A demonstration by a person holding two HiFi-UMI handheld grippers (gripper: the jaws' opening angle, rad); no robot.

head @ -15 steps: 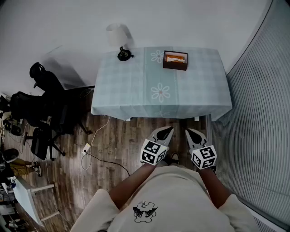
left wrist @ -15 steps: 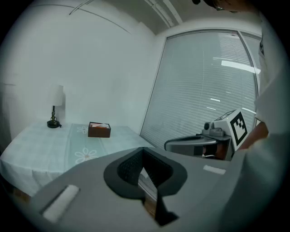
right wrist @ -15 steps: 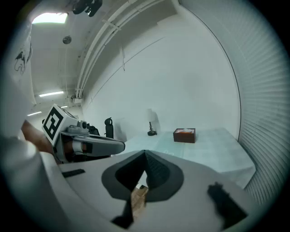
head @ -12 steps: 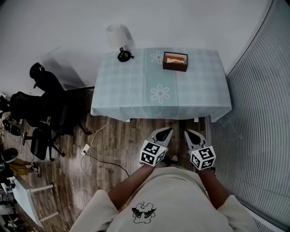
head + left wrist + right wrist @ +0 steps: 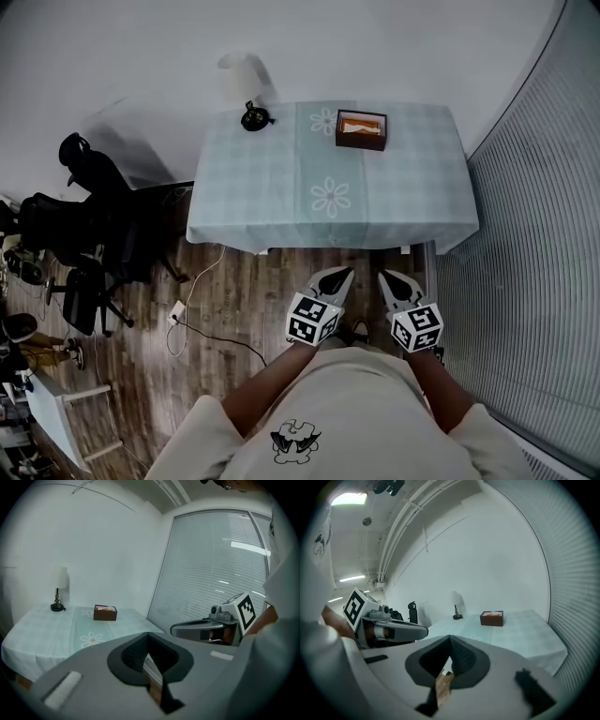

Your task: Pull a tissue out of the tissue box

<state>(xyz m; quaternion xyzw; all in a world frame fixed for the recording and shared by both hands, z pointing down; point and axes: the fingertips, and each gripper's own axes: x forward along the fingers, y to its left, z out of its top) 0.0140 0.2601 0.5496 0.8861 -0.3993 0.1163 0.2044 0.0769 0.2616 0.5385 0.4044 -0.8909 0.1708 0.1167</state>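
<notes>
The dark brown tissue box [image 5: 361, 130] stands at the far side of a table under a pale checked cloth [image 5: 394, 202], with a tissue showing in its top. It also appears small in the left gripper view [image 5: 105, 612] and the right gripper view [image 5: 491, 618]. My left gripper [image 5: 339, 276] and right gripper [image 5: 388, 278] are held side by side close to my body, over the wooden floor, well short of the table. Both are shut with nothing in them. In their own views the left gripper [image 5: 149, 637] and the right gripper [image 5: 450, 639] point toward the table.
A table lamp [image 5: 249, 103] stands at the table's far left corner. Black office chairs [image 5: 89, 225] crowd the left of the room, and a cable [image 5: 202, 319] lies on the floor. Window blinds [image 5: 534, 253] run along the right.
Nearly nothing: both grippers stay shut in front of my body, and the table has drifted slightly lower in the head view.
</notes>
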